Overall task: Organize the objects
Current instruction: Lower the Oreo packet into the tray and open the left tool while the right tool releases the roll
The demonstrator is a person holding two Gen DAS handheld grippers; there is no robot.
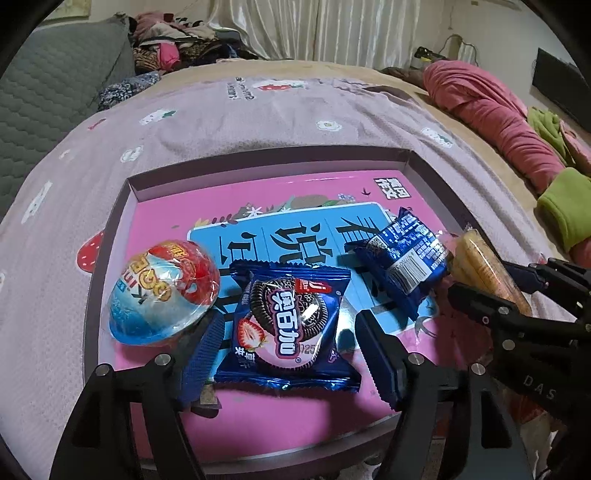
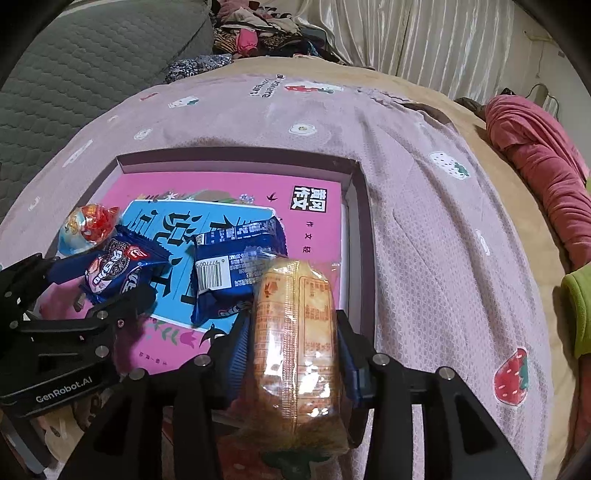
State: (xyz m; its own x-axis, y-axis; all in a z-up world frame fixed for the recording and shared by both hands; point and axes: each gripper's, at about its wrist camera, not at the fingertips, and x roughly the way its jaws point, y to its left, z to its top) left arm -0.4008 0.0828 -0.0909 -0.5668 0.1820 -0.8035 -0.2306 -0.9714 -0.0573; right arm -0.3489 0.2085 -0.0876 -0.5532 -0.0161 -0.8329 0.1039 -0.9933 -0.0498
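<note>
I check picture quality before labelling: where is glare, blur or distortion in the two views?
Left wrist view: glare spots on the cookie packet and the wrapped egg-shaped sweet; fisheye bends the box rim; dark corners. Right wrist view: the cracker pack between the right gripper fingers looks soft and close; the blanket curves strongly.

- Bed (image 1: pixel 369 70) fills the scene, tan sheet, lilac strawberry-print blanket (image 1: pixel 295 122) spread over it.
- Grey quilted sofa (image 1: pixel 55 85) far left.
- Pile of mixed clothes (image 1: pixel 177 40) heaped at far edge, beside sofa.
- Pale shiny curtains (image 1: pixel 332 26) across far wall.
- Rolled pink bedding (image 1: pixel 491 114) plus green fabric (image 1: pixel 561 210) on right.
- Dim, indoor light.
</note>
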